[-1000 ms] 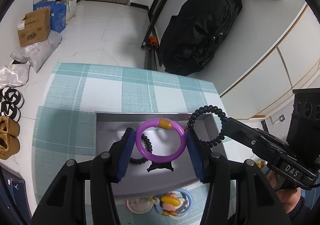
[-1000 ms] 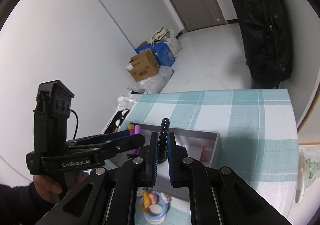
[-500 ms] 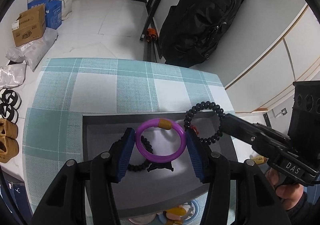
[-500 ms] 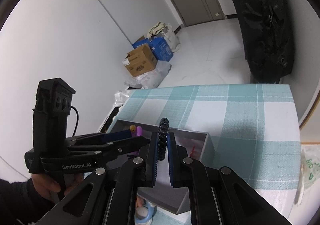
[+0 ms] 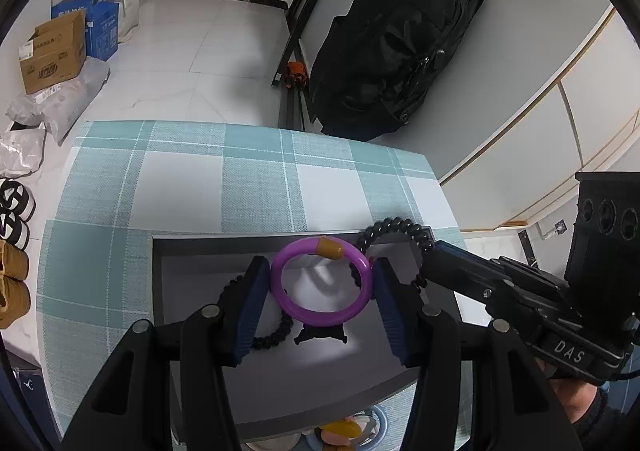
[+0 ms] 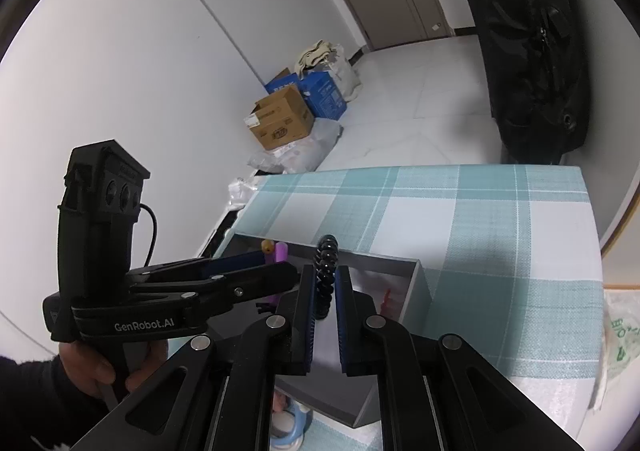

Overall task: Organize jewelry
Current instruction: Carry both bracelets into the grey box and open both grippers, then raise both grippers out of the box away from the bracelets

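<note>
My left gripper (image 5: 320, 275) is shut on a purple bangle (image 5: 288, 303) with an amber segment, held flat between its blue pads above a grey open box (image 5: 224, 239). My right gripper (image 6: 325, 283) is shut on a black beaded bracelet (image 6: 326, 251), whose loop sticks up past the fingertips. In the left wrist view that bracelet (image 5: 396, 227) hangs over the box's far right corner, held by the right gripper (image 5: 434, 251). Inside the box lie another black bead bracelet (image 5: 276, 335), a small black piece (image 5: 320, 333) and a red item (image 6: 386, 297). The left gripper (image 6: 280, 267) sits just left of my right one.
The box (image 6: 420, 283) stands on a teal plaid tablecloth (image 5: 256, 187). A cartoon toy on a blue dish (image 5: 340, 431) peeks out at the box's near edge. A black bag (image 5: 392, 51) and cardboard boxes (image 5: 52, 51) are on the floor beyond.
Both grippers have shifted slightly further over the grey box, which now fills more of the lower view. Each keeps its hold on its bracelet.
</note>
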Demonstrator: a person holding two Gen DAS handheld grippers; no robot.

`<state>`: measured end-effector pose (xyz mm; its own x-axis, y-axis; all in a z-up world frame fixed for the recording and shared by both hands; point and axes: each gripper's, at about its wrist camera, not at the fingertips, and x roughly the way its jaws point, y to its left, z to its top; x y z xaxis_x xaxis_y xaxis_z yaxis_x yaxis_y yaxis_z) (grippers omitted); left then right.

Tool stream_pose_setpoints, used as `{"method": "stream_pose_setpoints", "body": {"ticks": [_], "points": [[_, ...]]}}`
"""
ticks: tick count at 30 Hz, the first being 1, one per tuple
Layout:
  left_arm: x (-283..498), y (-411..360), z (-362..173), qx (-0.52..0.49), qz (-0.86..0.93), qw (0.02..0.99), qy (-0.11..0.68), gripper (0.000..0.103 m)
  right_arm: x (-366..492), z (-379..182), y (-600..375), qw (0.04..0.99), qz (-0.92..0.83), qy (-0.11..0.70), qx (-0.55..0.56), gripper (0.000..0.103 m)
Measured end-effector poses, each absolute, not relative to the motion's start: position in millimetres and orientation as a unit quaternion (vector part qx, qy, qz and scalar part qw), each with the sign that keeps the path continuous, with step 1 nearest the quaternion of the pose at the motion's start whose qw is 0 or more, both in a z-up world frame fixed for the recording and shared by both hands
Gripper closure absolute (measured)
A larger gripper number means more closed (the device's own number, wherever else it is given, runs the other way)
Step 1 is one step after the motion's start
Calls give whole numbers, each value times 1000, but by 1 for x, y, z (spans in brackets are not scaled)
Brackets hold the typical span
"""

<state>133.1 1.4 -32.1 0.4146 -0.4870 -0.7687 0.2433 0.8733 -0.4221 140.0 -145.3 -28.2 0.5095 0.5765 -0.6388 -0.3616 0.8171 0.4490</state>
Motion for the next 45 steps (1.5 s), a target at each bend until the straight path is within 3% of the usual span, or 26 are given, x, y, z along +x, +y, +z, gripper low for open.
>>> {"method": "stream_pose_setpoints", "body": {"ticks": [5, 7, 8, 13, 33, 45], "points": [[133, 0, -32, -115, -211, 834, 496, 52, 136, -26, -143, 864, 270, 409, 117, 88], [130, 2, -28, -119, -210, 841, 484, 41, 134, -23, -145, 868, 268, 402, 117, 75], [129, 3, -27, -124, -212, 842, 480, 40, 131, -20, -147, 871, 267, 396, 118, 67], [122, 5, -17, -112, -209, 863, 447, 35, 120, -9, -160, 886, 256, 364, 130, 43], [68, 19, -7, -61, -103, 911, 395, 34, 78, -2, -155, 910, 225, 332, 103, 8], [37, 25, -7, -53, -73, 917, 389, 32, 42, -9, -148, 911, 214, 341, 91, 1]]}}
